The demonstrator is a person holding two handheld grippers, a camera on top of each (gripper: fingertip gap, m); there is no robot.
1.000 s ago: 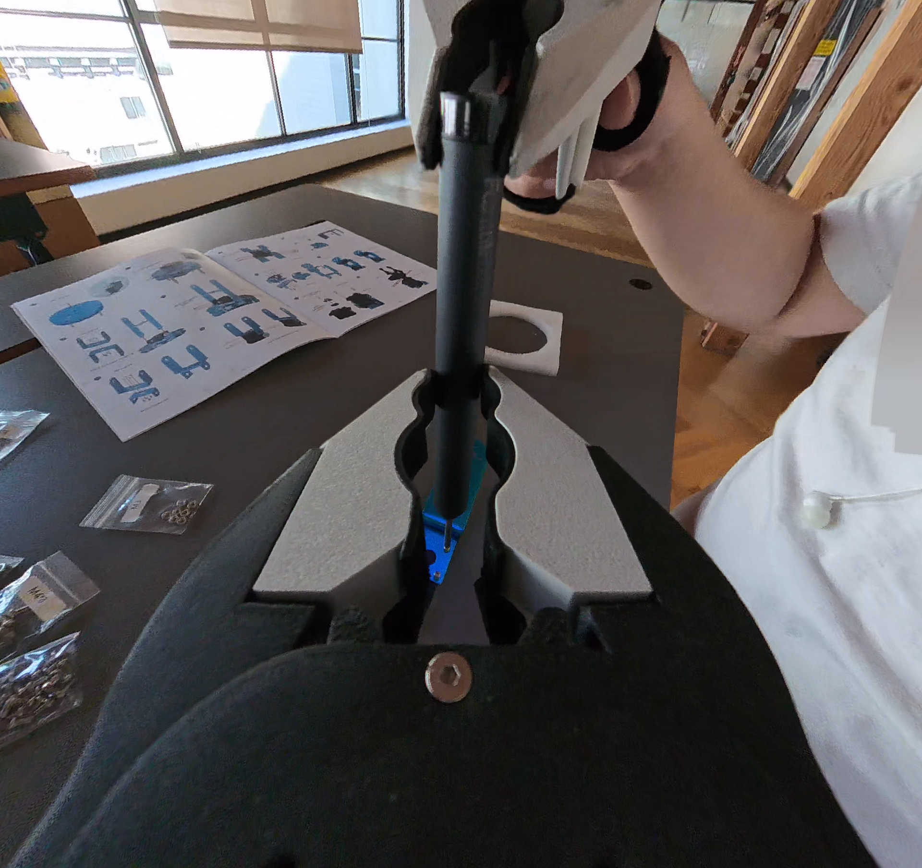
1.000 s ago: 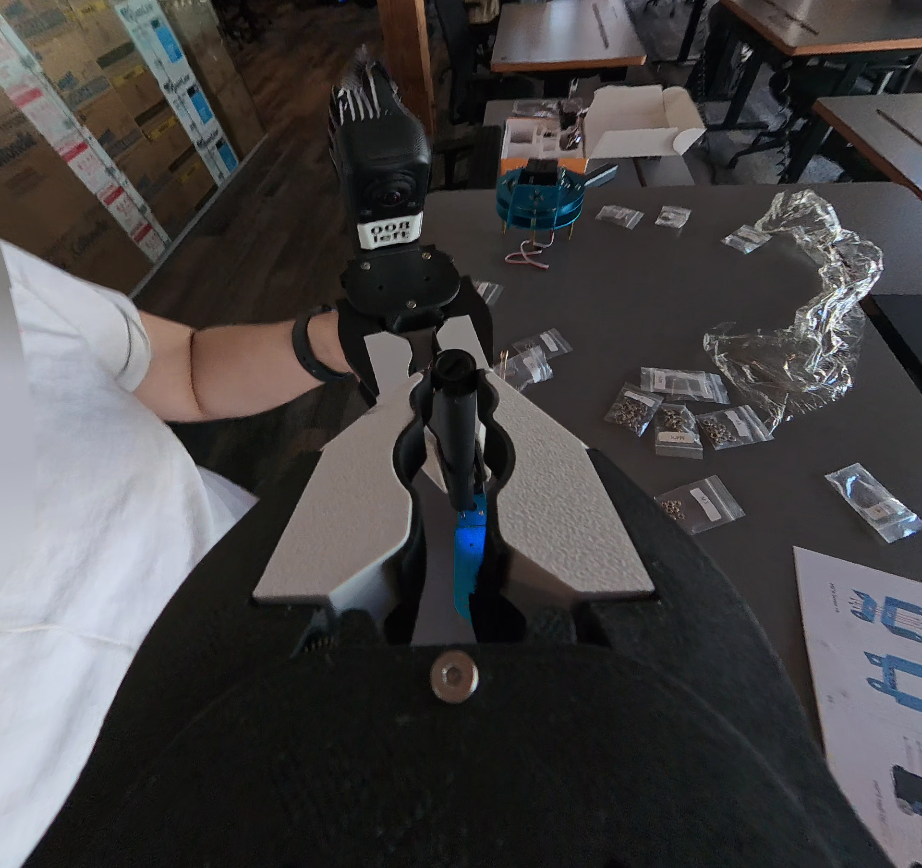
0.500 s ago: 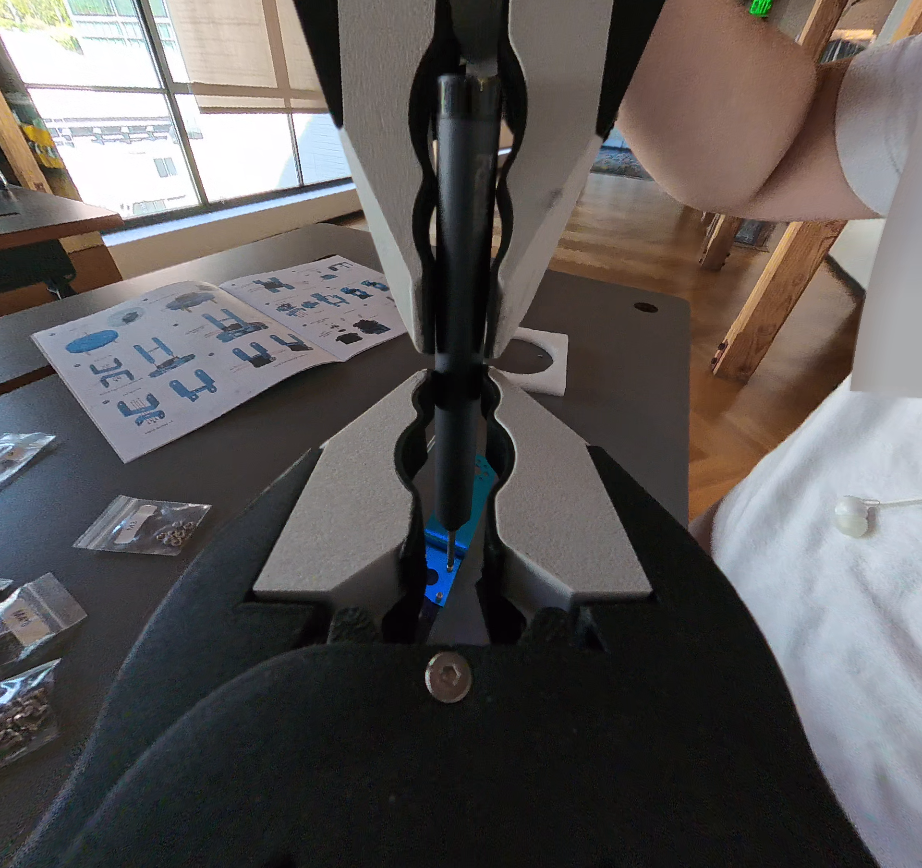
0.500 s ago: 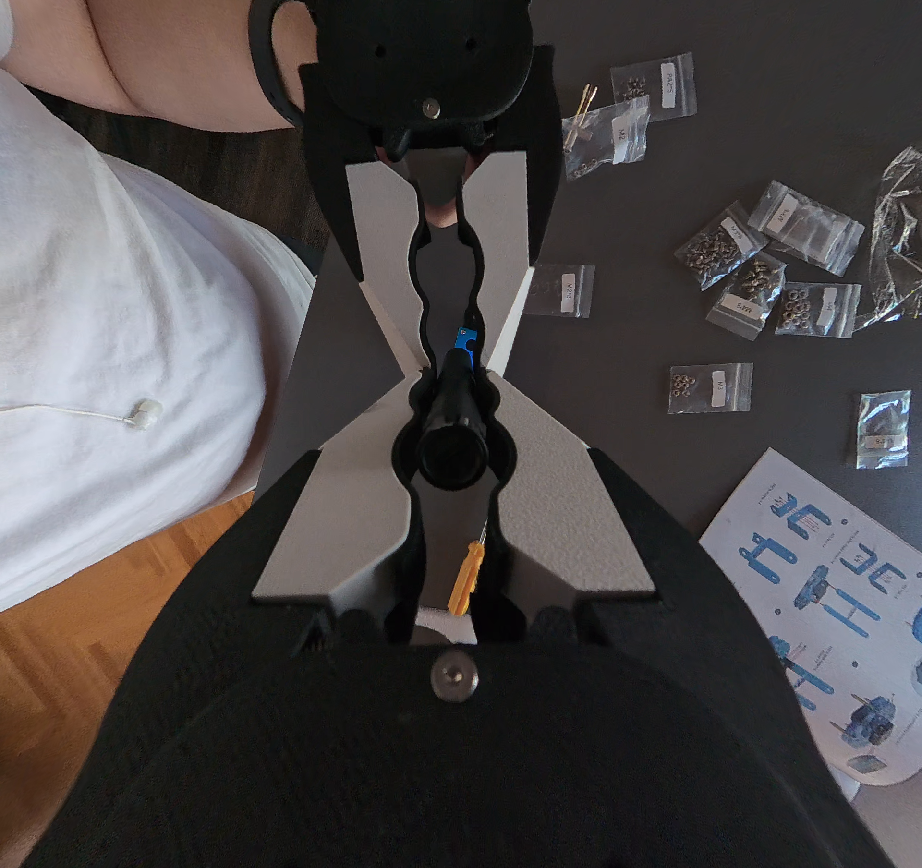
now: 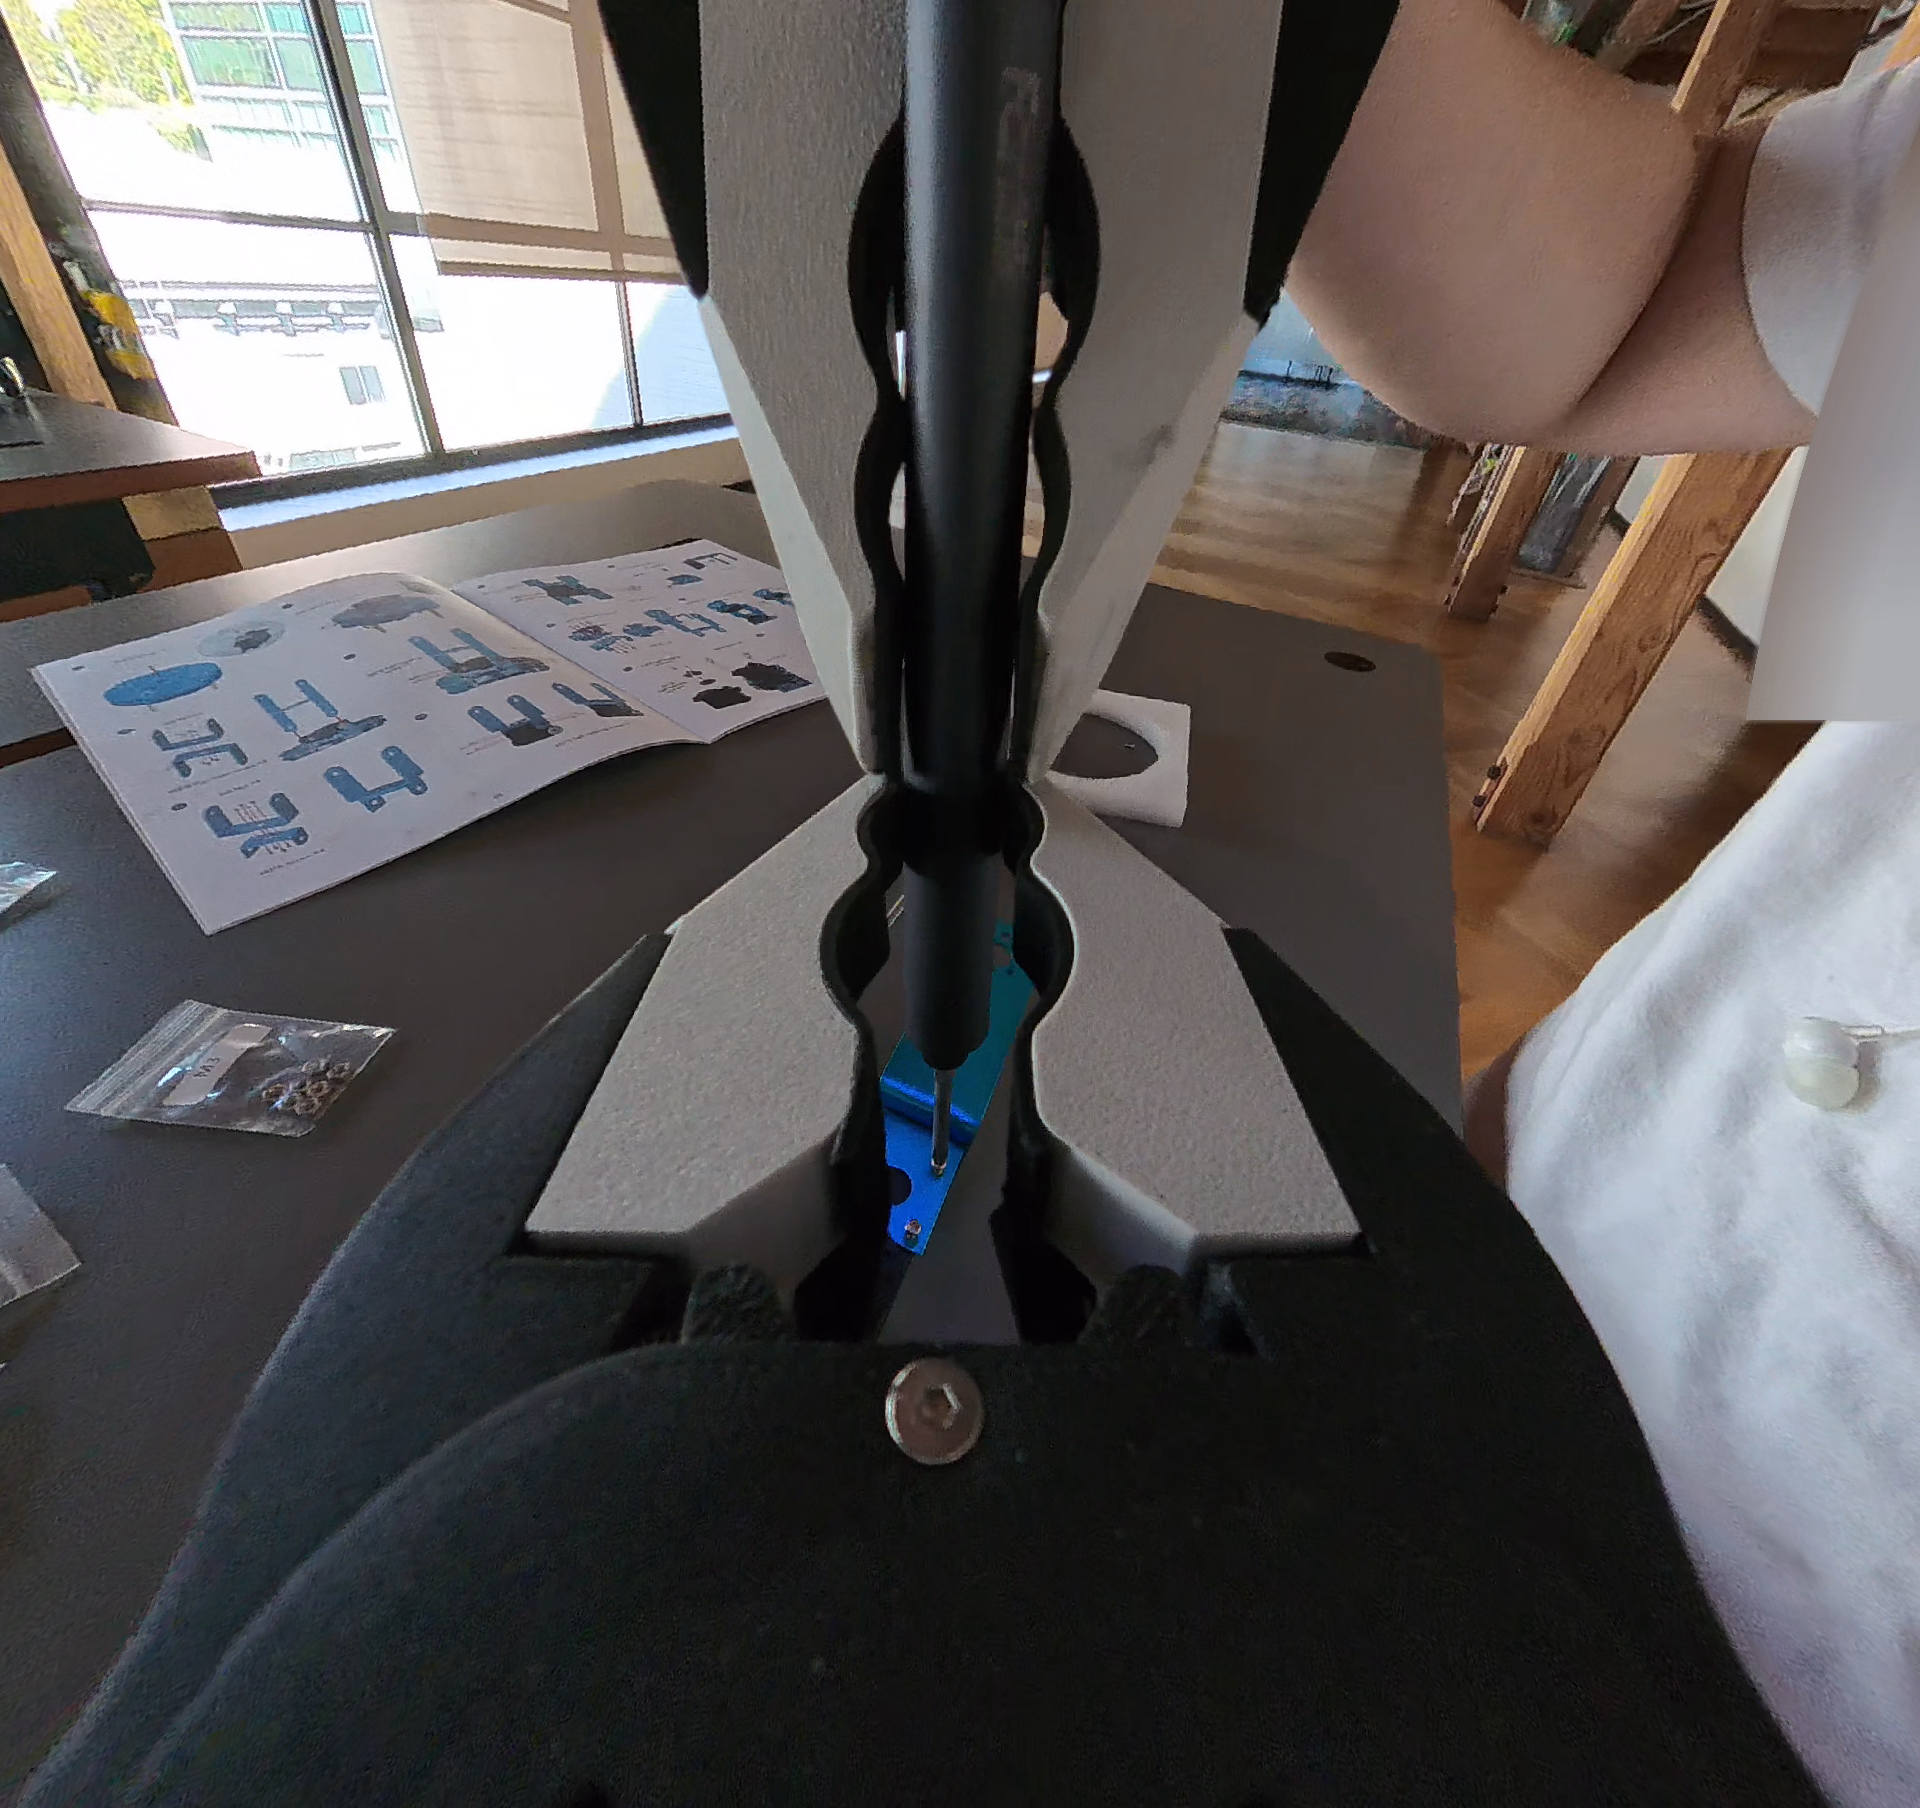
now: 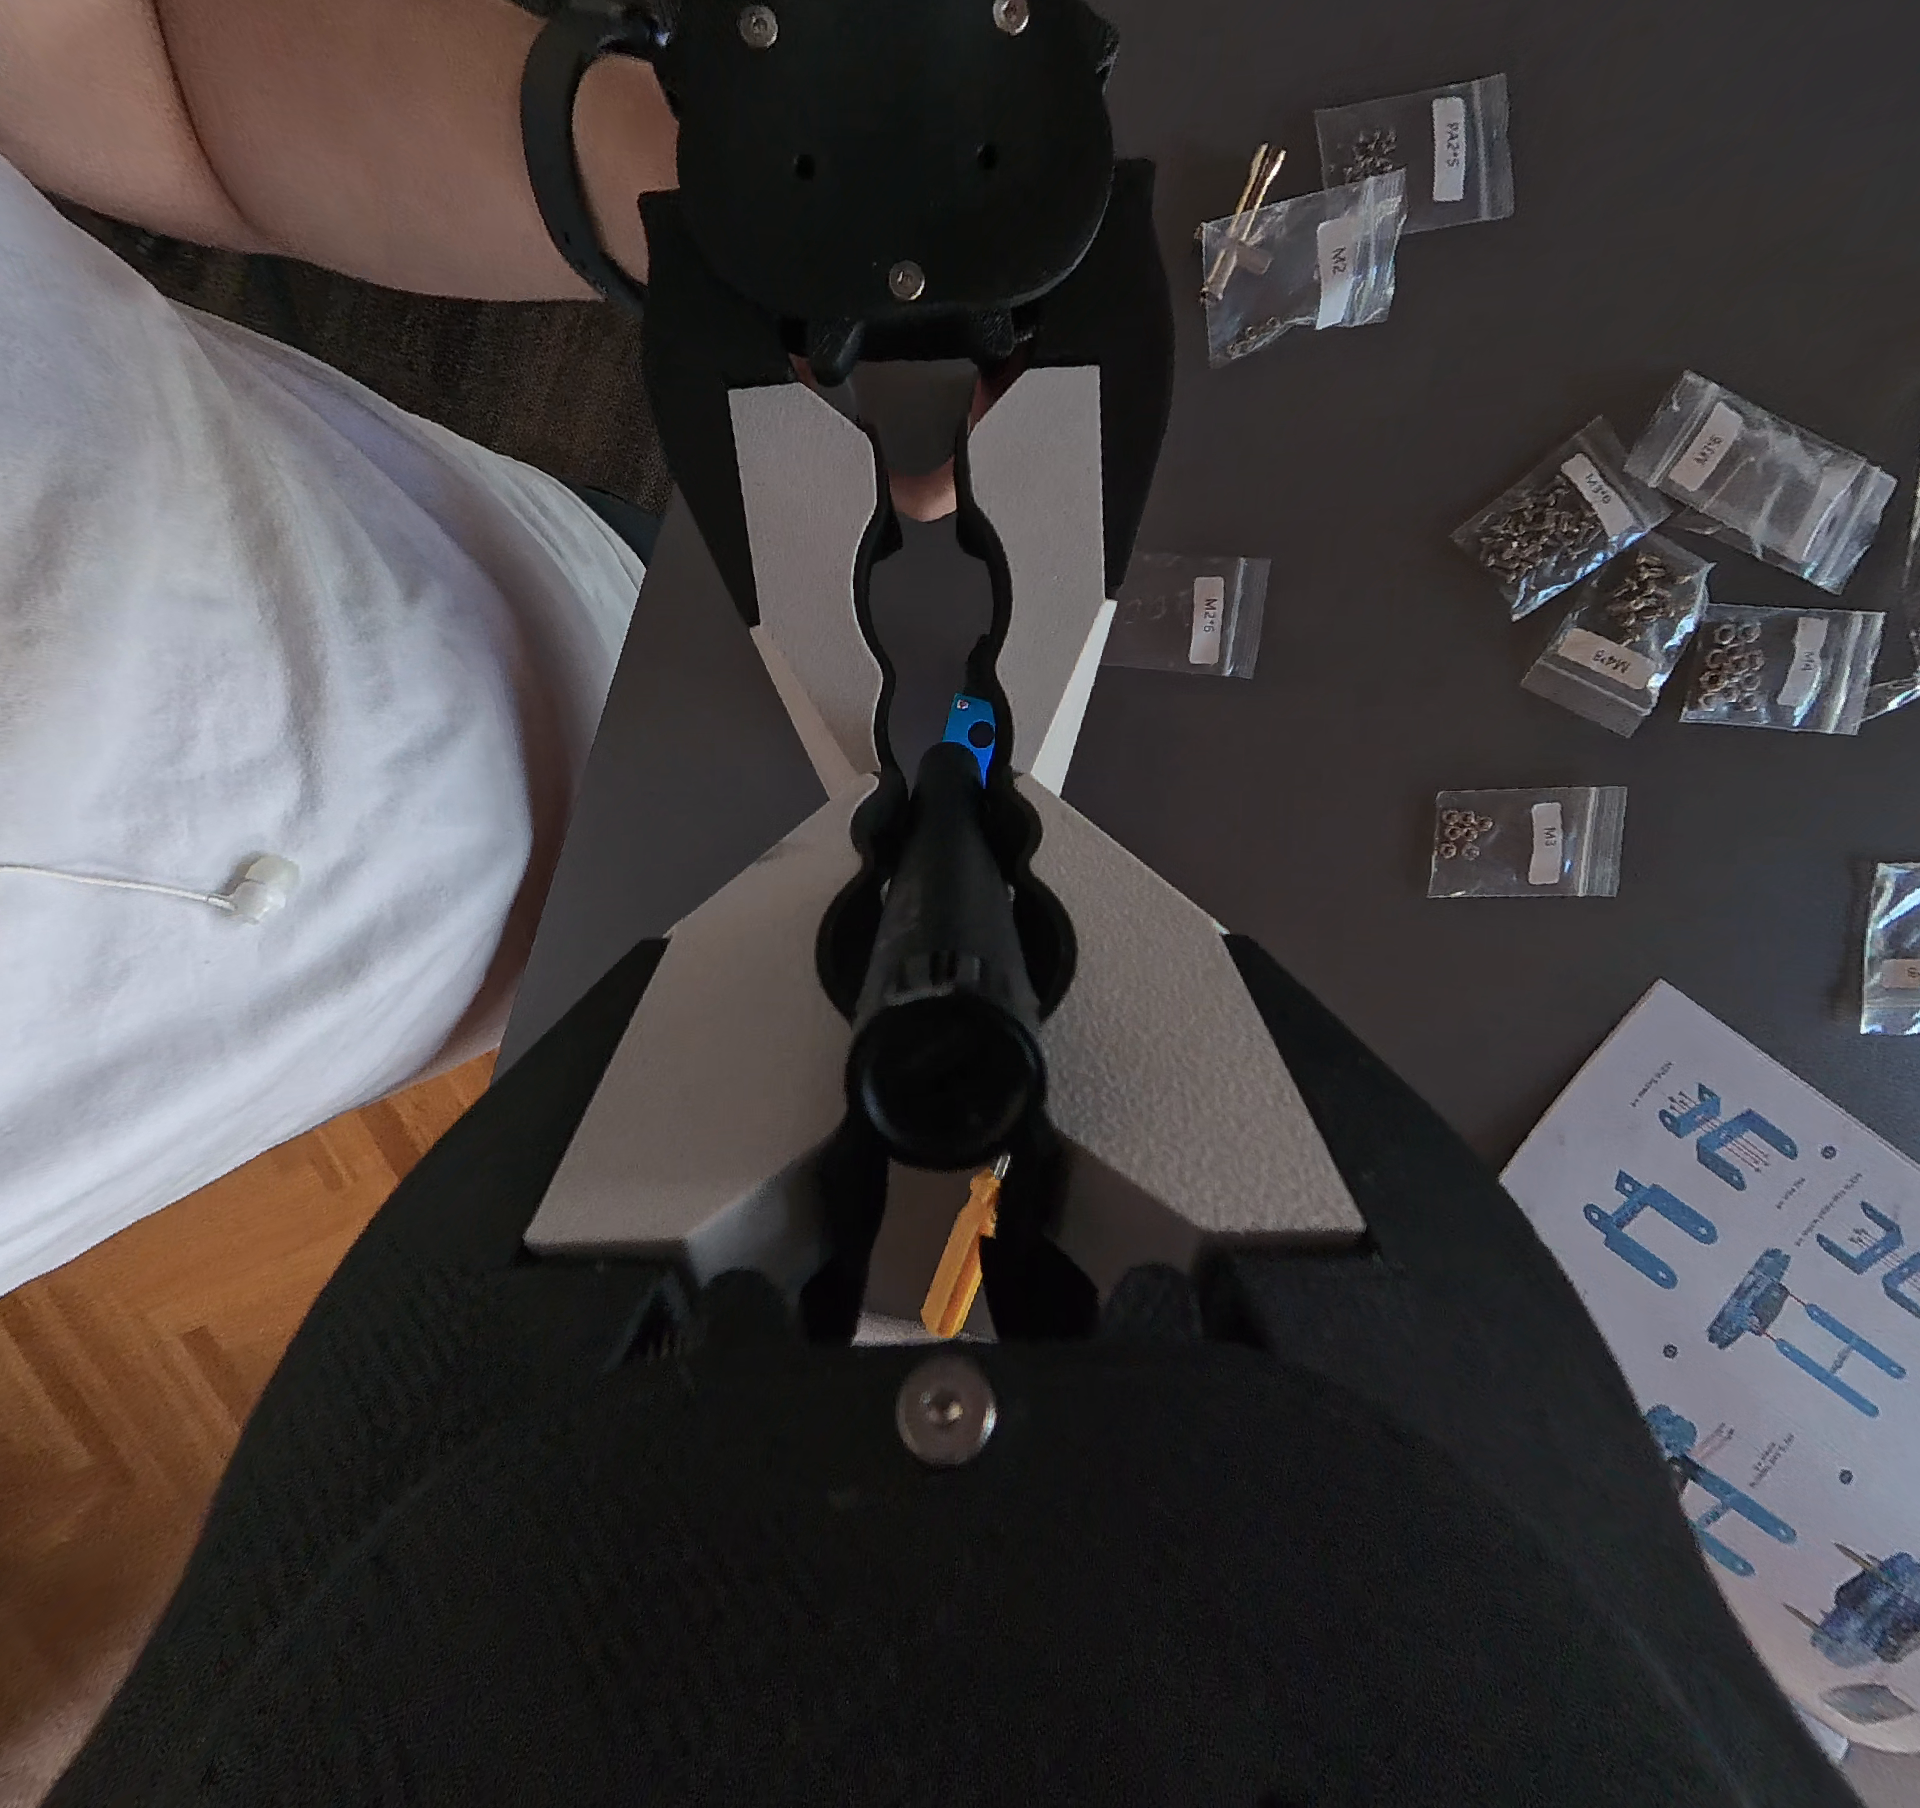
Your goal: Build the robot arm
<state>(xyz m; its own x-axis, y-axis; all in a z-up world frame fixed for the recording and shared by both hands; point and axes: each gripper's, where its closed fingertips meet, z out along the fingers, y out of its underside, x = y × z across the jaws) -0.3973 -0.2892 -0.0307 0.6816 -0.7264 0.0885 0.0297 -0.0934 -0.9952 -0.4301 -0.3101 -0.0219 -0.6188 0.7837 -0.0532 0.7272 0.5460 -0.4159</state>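
Right gripper (image 6: 945, 802) now pointing straight down rather than level, clenching black screwdriver (image 5: 961, 511), its tip touching blue bracket (image 5: 940, 1114) pinched inside left gripper (image 5: 951, 802), above dark table (image 5: 520, 927).

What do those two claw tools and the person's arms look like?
Both the left gripper and right gripper have rough black bodies, pale grey wedge fingers with wavy black inner edges and a silver screw. The person wears a white short-sleeved shirt and a black wristband.

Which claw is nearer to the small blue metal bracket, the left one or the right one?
Left. The left claw is shut on the blue bracket itself. The right claw is above it, shut on the black screwdriver, whose tip touches the bracket.
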